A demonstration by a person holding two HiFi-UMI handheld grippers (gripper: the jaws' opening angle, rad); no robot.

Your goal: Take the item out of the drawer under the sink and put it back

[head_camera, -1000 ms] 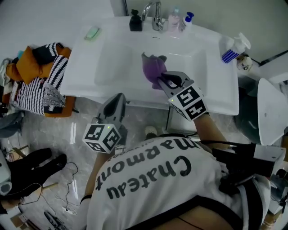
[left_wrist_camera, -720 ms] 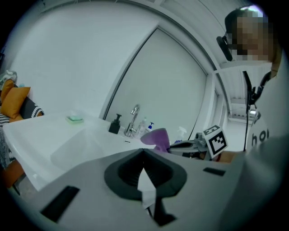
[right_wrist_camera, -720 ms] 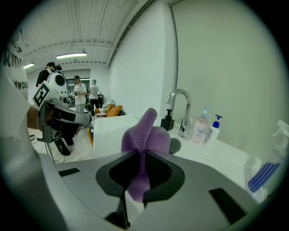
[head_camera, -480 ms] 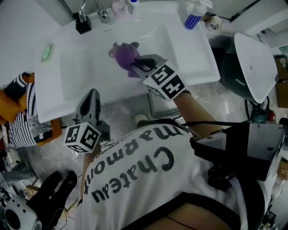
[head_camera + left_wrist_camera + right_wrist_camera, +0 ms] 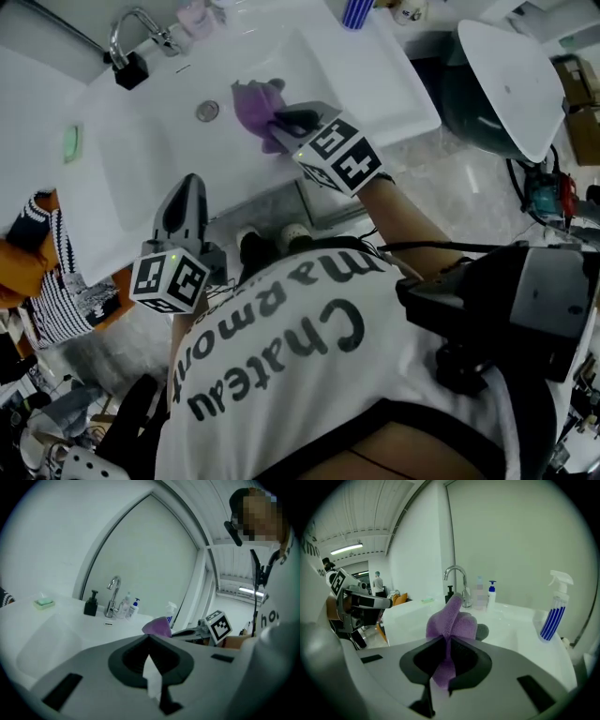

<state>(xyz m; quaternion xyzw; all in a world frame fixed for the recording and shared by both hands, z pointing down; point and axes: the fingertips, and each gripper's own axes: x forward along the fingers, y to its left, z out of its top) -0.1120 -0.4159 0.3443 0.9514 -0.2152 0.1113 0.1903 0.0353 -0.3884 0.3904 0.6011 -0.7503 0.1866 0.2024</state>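
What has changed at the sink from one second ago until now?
The right gripper, still shut on the purple cloth, carried it slightly rightward over the sink, so the drain now shows. Nothing was grasped or released. The left gripper stays shut and empty before the sink.

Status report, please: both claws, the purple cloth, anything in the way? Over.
Right claw shut on purple cloth, above white sink. Left claw shut, empty, near sink front edge. Faucet, spray bottle apart; nothing blocking.
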